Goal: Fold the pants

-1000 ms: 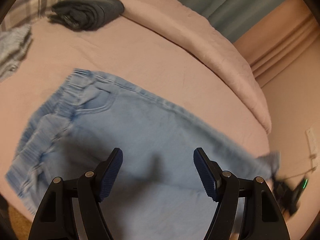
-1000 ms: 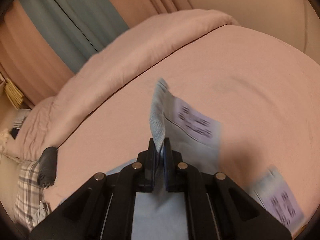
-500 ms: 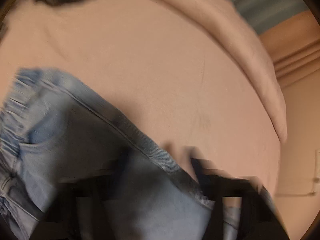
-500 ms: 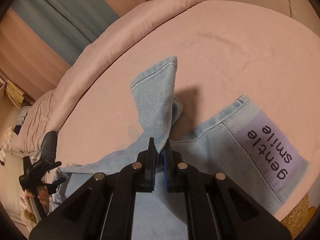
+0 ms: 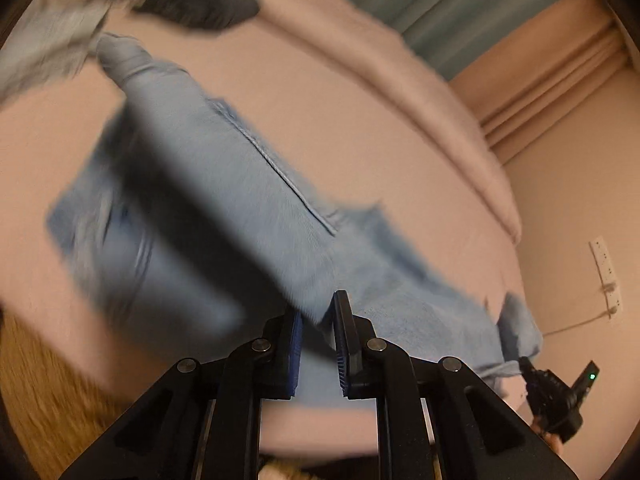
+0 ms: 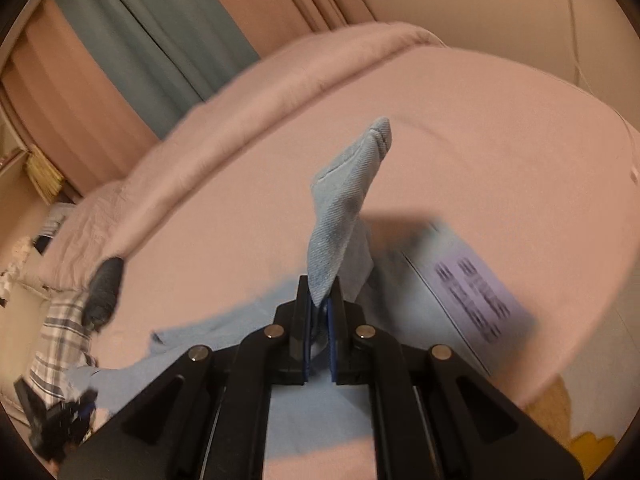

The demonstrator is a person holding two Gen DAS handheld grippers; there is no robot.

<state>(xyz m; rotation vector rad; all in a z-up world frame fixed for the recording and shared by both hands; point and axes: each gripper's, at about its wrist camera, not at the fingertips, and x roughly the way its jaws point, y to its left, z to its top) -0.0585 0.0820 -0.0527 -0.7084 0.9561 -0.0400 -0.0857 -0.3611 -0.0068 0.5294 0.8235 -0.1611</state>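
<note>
The pants (image 5: 256, 208) are soft, matt light-blue denim with a visible twill weave and stitched seams, bearing a smooth lilac printed patch (image 6: 476, 296) at four o'clock in the right wrist view. They lie on matt pink bed cloth (image 5: 360, 128), faintly wrinkled. Both grippers are matt black plastic with ridged blue pads (image 5: 297, 344) and dull metal pins (image 6: 274, 331).

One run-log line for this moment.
left gripper: closing on jeans | right gripper: shut on jeans hem | surface: pink bed
</note>
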